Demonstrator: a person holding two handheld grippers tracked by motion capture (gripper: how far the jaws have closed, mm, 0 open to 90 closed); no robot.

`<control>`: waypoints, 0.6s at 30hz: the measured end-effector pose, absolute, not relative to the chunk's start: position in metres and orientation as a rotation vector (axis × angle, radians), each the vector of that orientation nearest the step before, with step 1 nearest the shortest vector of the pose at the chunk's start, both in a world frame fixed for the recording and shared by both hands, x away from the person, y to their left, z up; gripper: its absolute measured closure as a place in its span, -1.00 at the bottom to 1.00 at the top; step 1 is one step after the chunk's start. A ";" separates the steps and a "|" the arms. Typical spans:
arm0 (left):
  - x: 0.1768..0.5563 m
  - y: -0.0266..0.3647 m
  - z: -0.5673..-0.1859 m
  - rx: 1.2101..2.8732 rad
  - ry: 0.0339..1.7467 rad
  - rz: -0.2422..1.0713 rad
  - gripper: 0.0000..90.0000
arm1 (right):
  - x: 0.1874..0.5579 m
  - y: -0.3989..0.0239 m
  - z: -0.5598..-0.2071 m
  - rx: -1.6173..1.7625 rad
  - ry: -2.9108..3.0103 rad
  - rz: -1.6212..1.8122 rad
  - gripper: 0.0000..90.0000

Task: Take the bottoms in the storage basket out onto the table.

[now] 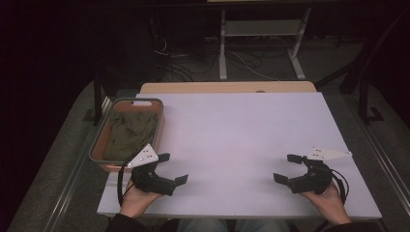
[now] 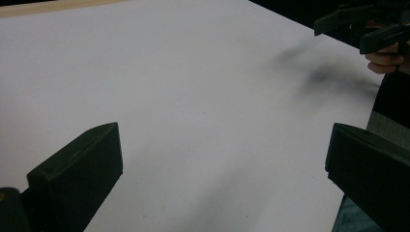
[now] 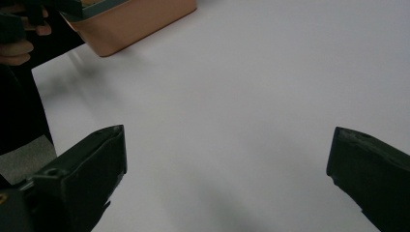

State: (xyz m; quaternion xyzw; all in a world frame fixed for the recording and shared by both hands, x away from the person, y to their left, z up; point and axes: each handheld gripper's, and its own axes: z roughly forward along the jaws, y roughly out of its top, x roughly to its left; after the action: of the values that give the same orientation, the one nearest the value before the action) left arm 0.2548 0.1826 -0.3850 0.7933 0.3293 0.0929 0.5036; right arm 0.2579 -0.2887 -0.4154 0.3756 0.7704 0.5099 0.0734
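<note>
My left gripper (image 1: 173, 168) hovers over the near left of the white table (image 1: 232, 130), jaws spread wide with nothing between them. My right gripper (image 1: 286, 167) mirrors it at the near right, also open and empty. A peach basket with a grey rim (image 1: 125, 103) sits at the table's left edge, holding an olive-green cloth (image 1: 130, 133). In the left gripper view my own gripper (image 2: 225, 164) frames bare table, and the right gripper (image 2: 360, 26) shows far off at top right. In the right gripper view my own gripper (image 3: 227, 164) frames bare table, with the basket (image 3: 140, 19) at top left.
The tabletop spreads white between the two grippers and toward the far edge, where a wooden strip (image 1: 227, 87) runs. Beyond it stand a metal desk frame (image 1: 261, 43) and loose cables (image 1: 179, 63) on the dark floor.
</note>
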 end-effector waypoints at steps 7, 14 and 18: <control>0.257 0.188 -0.378 1.914 0.804 0.219 -1.00 | 0.258 -0.289 -0.415 1.128 2.310 1.530 -0.99; 0.260 0.192 -0.370 1.930 0.804 0.225 -1.00 | 0.258 -0.289 -0.415 1.126 2.310 1.528 -0.99; 0.264 0.196 -0.367 1.930 0.815 0.219 -1.00 | 0.258 -0.289 -0.415 1.126 2.310 1.530 -0.99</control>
State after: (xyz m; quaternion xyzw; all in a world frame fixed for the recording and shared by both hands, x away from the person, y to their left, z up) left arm 0.2637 0.1963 -0.3668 0.7963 0.3361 0.0903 0.4948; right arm 0.2580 -0.2890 -0.4152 0.3755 0.7701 0.5101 0.0755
